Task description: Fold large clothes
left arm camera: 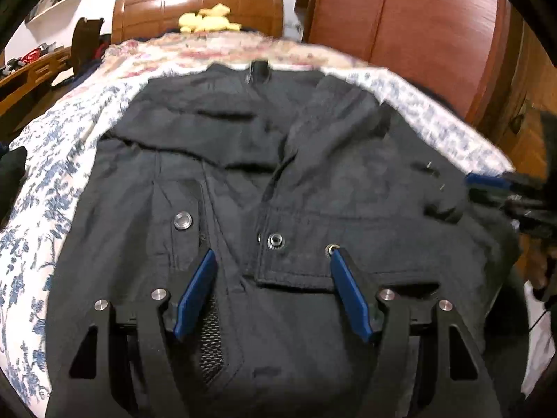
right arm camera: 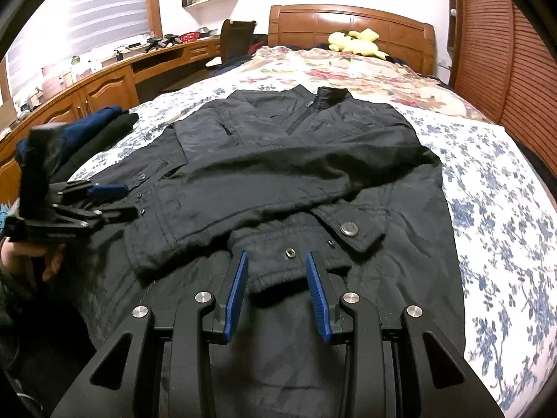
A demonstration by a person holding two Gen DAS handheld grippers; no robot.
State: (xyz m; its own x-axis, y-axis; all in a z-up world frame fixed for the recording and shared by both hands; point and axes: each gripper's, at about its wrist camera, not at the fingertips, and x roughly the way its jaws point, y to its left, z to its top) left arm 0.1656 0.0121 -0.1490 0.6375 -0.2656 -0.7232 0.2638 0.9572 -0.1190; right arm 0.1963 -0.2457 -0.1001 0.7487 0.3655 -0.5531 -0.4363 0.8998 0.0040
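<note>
jacket (right arm camera: 299,160): black, spread front-up on the bed (right arm camera: 494,188), collar at the far end, hem at the near edge
sleeve (right arm camera: 306,170): one sleeve lies folded across the chest from the right, its cuff ending toward the near left
cuff (right arm camera: 289,264): a ribbed cuff with a snap sits at the near middle, just in front of the right tool
right gripper (right arm camera: 276,280): jaws wide, holding nothing, straddling that ribbed cuff without pinching it
left gripper (left arm camera: 273,285): jaws wide and empty, hovering low over the pocket flap (left arm camera: 296,244) and snaps near the hem
step in hand: likely taking the near hem to fold the body up toward the collar
doing it well: bite both layers of the hem, one tool toward each side, so the crossed sleeve stays trapped inside; lift evenly and lay the fold square
risk: grabbing only the cuff would drag the sleeve loose
surroundings: folded dark clothes (right arm camera: 104,129) at far left of the bed, yellow plush toy (right arm camera: 355,43) by the headboard
</note>
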